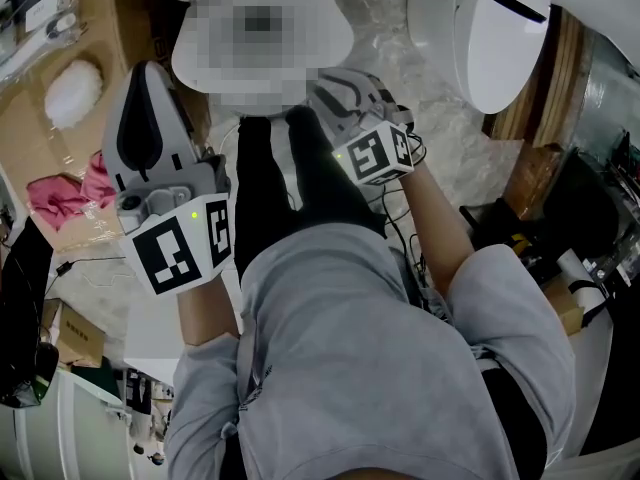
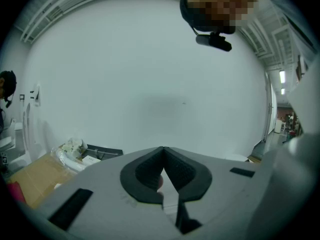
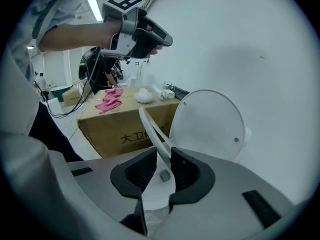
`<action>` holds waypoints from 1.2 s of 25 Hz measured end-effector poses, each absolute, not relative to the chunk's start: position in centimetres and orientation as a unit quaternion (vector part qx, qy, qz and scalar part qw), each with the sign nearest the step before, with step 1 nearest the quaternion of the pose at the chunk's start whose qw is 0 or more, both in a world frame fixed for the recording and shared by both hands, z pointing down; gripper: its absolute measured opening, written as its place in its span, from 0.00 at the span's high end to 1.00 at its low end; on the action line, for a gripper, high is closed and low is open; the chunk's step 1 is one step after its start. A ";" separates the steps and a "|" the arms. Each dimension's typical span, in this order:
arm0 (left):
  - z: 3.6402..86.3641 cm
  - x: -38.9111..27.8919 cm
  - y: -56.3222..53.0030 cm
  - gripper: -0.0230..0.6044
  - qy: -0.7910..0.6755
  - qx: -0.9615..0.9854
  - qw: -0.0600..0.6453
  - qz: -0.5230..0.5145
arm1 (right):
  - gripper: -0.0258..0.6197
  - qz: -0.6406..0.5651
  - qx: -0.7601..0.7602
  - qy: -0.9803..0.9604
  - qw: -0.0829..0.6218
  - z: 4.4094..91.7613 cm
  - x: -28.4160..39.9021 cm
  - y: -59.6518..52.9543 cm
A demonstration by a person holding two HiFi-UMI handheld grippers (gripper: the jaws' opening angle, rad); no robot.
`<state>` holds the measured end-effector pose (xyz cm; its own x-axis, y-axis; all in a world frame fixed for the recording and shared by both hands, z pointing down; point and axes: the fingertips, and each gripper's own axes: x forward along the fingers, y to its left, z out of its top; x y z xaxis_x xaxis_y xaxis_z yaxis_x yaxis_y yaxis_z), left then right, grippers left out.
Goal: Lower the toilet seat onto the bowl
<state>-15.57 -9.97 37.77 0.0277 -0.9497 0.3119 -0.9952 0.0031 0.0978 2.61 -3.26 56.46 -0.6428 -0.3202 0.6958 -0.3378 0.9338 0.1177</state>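
The right tongs (image 3: pixel 161 153) clamp the thin, smooth white toilet seat (image 3: pixel 151 128), a slanted rim at lower centre of the right gripper view, in front of one round glossy lid (image 3: pixel 210 124). One brown cardboard box (image 3: pixel 117 129) sits at left. The left tongs (image 2: pixel 163 154) are pressed together and empty, their ribbed black pads touching.

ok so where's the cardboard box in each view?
Head view: the cardboard box runs along the left edge.
Left gripper view: the box is at lower left, beyond the jaws.
Right gripper view: the box is centre left, behind the jaws.
Shared landmark: the pink cloth lying on it.
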 end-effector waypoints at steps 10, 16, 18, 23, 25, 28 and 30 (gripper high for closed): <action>39.3 -15.8 -10.0 0.96 -0.692 0.700 0.153 0.081 | 0.85 -0.037 0.148 -0.900 0.408 58.8 3.2 0.3; 40.2 -15.6 -9.7 0.96 -0.690 0.701 0.159 0.083 | 0.86 -0.057 0.135 -0.896 0.420 60.6 3.4 2.6; 40.5 -15.6 -9.5 0.96 -0.689 0.702 0.162 0.083 | 0.86 -0.067 0.127 -0.893 0.426 61.3 3.6 3.4; 41.3 -15.3 -9.3 0.96 -0.686 0.703 0.167 0.084 | 0.86 -0.088 0.101 -0.884 0.448 63.7 4.0 5.7; 41.4 -15.3 -9.2 0.96 -0.685 0.704 0.168 0.085 | 0.86 -0.090 0.096 -0.880 0.456 64.6 4.1 6.5; 41.6 -15.4 -9.2 0.96 -0.684 0.704 0.169 0.086 | 0.86 -0.092 0.087 -0.877 0.464 65.5 4.3 7.3; 41.8 -15.5 -9.1 0.96 -0.684 0.704 0.170 0.087 | 0.86 -0.094 0.081 -0.875 0.468 66.0 4.4 7.7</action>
